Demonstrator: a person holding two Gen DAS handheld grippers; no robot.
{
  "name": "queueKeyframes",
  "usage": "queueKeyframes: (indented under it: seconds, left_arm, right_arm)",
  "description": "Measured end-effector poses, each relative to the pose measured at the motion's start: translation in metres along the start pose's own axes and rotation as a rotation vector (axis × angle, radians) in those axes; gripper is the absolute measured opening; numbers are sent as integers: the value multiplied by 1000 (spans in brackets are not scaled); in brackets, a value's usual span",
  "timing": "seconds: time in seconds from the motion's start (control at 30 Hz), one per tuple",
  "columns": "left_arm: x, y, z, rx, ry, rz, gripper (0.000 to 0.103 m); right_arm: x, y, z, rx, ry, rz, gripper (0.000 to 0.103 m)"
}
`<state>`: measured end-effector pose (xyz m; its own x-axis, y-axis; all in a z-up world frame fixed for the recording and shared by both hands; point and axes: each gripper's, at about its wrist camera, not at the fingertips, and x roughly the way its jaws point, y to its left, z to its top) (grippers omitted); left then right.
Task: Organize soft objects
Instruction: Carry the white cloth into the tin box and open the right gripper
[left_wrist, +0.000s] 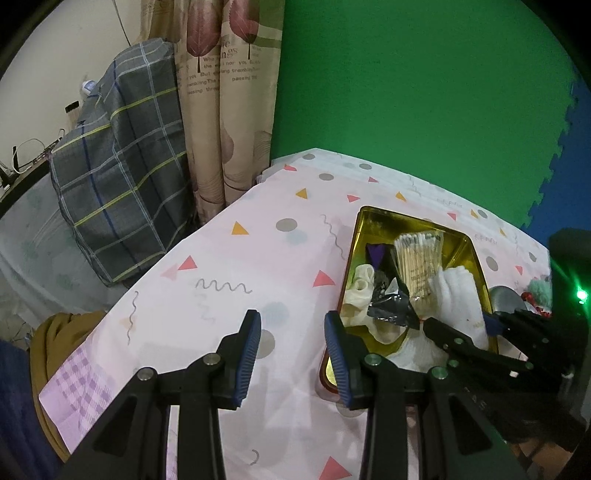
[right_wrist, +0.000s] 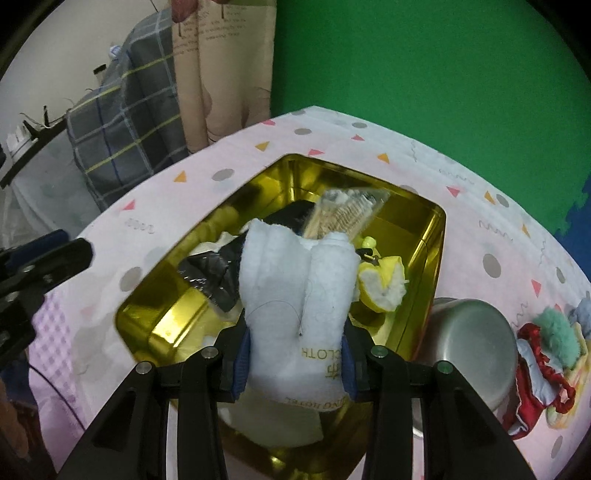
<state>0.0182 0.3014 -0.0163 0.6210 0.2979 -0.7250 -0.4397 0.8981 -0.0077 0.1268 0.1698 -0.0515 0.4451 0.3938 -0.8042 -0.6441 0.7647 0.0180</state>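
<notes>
A gold tin tray (right_wrist: 166, 321) lies on the pink patterned tablecloth; it also shows in the left wrist view (left_wrist: 376, 218). My right gripper (right_wrist: 293, 363) is shut on a folded white cloth (right_wrist: 295, 295) and holds it over the tray's near part. In the tray lie a cotton swab pack (right_wrist: 343, 214), a black foil packet (right_wrist: 210, 273), a cream fabric piece (left_wrist: 360, 284) and a yellow and white soft piece (right_wrist: 384, 284). My left gripper (left_wrist: 291, 354) is open and empty over the tablecloth, left of the tray. The right gripper (left_wrist: 458, 328) shows there with the white cloth (left_wrist: 456, 295).
A metal cup (right_wrist: 476, 343) lies right of the tray. Beyond it sit a teal pompom (right_wrist: 557, 332) and red and white fabric items (right_wrist: 535, 387). A plaid cloth (left_wrist: 122, 166) hangs over furniture at the left, beside a curtain (left_wrist: 229, 110). A green wall is behind.
</notes>
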Motion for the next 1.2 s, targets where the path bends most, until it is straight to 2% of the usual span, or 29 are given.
queueKeyframes:
  seconds: [0.17,0.4,0.93,1.2]
  left_arm:
    - [1,-2,-1,9,-1,1,36]
    - [6,-4,-3,17,6,11,36]
    - [7,-11,-8,55,3,19,36]
    - [6,-15,-8,73,-5,22,36]
  right_arm:
    - [0,-1,-1,2,-7,-1,48]
    - [-16,0,-5,-3,-34,-8,73]
    - [-75,-7,-33,8,-97,47,77]
    - [-102,-35,-61,46,-110,8,77]
